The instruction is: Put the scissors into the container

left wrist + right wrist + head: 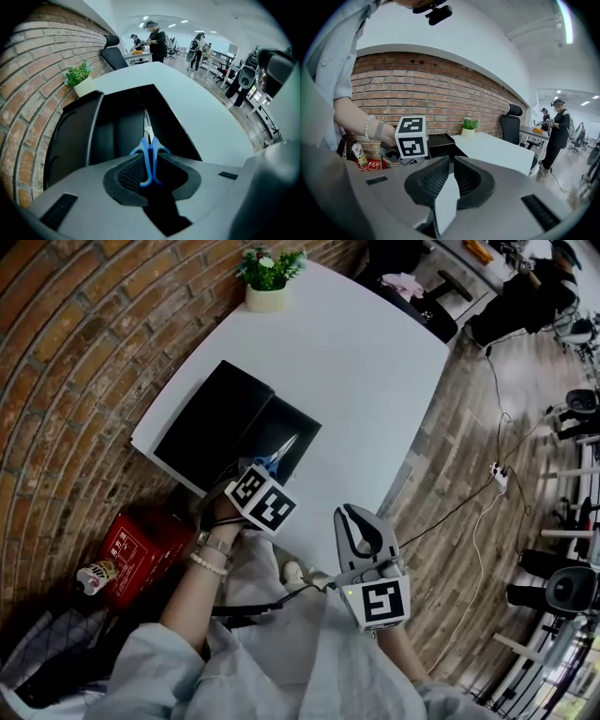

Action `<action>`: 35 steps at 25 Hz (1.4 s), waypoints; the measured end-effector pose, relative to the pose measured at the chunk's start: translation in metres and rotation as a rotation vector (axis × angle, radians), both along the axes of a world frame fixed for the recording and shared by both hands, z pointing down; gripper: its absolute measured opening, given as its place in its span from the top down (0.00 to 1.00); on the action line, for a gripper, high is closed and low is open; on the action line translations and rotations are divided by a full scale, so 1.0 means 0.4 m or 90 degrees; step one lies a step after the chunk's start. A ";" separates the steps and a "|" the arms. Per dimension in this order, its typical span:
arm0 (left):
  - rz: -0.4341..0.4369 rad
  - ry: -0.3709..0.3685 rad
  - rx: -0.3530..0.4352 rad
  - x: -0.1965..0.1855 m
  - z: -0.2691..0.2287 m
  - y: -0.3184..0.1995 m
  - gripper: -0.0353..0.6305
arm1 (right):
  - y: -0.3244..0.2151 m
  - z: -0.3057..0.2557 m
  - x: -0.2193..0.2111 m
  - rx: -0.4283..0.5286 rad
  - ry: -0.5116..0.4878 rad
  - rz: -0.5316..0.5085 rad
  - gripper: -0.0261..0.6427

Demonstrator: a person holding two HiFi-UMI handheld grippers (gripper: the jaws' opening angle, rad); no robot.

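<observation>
Left claw (149,158) is clamped on the blue handles of the scissors (147,124), the grips pinched together between the ribbed pads. The closed blades stick straight out ahead of it. In the head view the person's left hand carries this claw at the near edge of the white surface (206,112), with the scissor tips reaching over the near rim of the black container (115,131).

Right claw (451,159) hangs off the near side of the surface, beside the person's body. Its jaws are drawn together with nothing between them, and it takes no part in the hold.

Just beyond the scissors the container lies open, dark and apparently empty. What looks like its lid (70,140) lies flat beside it on the brick-wall side. From the left gripper view the blades sit over the open interior; whether the tips touch the bottom cannot be told.

Farther off, a small potted plant (78,75) stands at the far corner of the surface against the wall, well apart from the work.

As a judgement of progress, the pick-up is done and the carry has reached the mouth of the container. What is left is to bring the scissors fully inside, lower them, open the left claw and draw it clear.
</observation>
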State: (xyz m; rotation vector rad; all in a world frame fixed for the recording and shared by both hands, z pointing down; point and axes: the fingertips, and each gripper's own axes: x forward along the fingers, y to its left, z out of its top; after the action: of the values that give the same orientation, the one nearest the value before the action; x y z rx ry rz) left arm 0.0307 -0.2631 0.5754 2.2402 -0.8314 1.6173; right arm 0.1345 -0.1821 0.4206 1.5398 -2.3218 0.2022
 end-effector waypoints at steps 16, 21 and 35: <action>-0.129 0.169 0.153 -0.040 -0.191 -0.004 0.89 | 0.020 -0.078 -0.019 0.028 0.019 -0.048 0.87; -0.153 0.232 0.270 -0.078 -0.321 0.030 0.92 | 0.038 -0.137 -0.053 0.076 0.015 -0.087 0.87; -0.219 0.329 0.420 -0.182 -0.586 0.246 0.92 | 0.122 -0.241 -0.135 0.126 -0.016 -0.156 0.87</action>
State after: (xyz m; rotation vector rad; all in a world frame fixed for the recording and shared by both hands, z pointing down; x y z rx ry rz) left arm -0.0420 -0.1647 0.3410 2.5361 -1.6307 0.6006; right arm 0.0805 -0.1334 0.3242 1.3254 -2.5888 -0.0719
